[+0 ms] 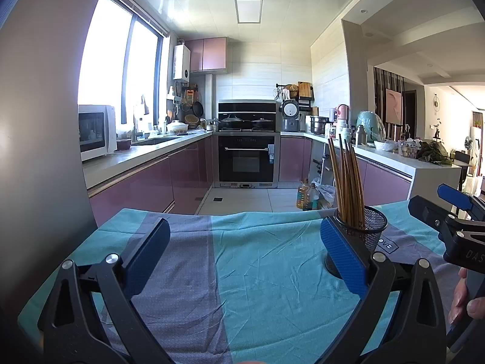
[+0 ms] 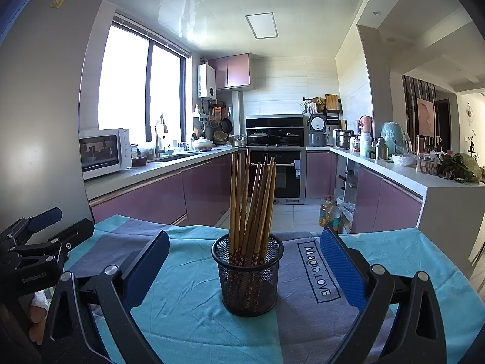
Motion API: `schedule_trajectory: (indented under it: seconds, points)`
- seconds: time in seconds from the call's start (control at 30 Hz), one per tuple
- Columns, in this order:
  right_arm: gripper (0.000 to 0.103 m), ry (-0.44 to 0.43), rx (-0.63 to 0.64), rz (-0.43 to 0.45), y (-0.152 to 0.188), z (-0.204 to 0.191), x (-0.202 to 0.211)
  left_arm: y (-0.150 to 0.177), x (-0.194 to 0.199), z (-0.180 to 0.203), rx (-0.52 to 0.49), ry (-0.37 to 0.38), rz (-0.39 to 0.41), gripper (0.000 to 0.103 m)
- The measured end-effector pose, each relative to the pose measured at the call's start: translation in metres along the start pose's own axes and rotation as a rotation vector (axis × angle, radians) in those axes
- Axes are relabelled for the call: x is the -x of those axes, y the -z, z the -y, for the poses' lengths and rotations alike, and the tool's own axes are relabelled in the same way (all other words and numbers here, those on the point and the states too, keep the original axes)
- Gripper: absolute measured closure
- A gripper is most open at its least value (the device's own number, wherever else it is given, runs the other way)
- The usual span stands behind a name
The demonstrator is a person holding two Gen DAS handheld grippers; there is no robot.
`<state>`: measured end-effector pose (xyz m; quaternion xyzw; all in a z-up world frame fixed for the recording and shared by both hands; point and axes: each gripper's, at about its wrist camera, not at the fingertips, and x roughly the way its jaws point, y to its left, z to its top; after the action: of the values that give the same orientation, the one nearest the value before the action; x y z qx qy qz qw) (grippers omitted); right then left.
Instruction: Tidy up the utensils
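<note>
From my remote seat, both pairs of tongs hang wide apart and hold nothing above a bench (image 2: 194, 327) draped in a teal-and-grey cloth (image 1: 257, 273) printed "Magic.LOVE". In the right wrist view, the right tongs (image 2: 245, 268) frame a black mesh cup (image 2: 248, 276) standing upright on the cloth at 12 o'clock, between the two blue pads without touching either. A bundle of brown chopsticks (image 2: 253, 200) stands in the cup, leaning and fanned toward 1 o'clock, their flower-patterned ends down inside the mesh. In the left wrist view, the left tongs (image 1: 242, 251) face bare cloth, with the same cup (image 1: 368, 230) at 2 o'clock, partly hidden behind the right-hand pad; whether pad and cup touch I cannot tell. The chopsticks (image 1: 347, 182) rise from it there. At 3 o'clock in that view the right tongs (image 1: 439, 209) reach in, with a hand (image 1: 463, 300) on the grip below. Behind the bench lies a kitchen with mauve cabinets (image 2: 145, 200), a built-in oven (image 1: 247, 159), and a white microwave (image 2: 104, 153) at 10 o'clock.
</note>
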<state>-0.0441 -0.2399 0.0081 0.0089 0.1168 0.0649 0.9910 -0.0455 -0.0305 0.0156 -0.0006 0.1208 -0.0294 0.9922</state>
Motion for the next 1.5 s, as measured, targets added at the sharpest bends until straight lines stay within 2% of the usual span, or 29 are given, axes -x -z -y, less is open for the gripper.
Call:
schedule_trajectory:
  seconds: [1.5]
  points:
    - [0.007, 0.002, -0.016, -0.006, 0.0012, 0.0033, -0.0017, -0.0043, 0.0039, 0.0002, -0.008, 0.007, 0.009, 0.005]
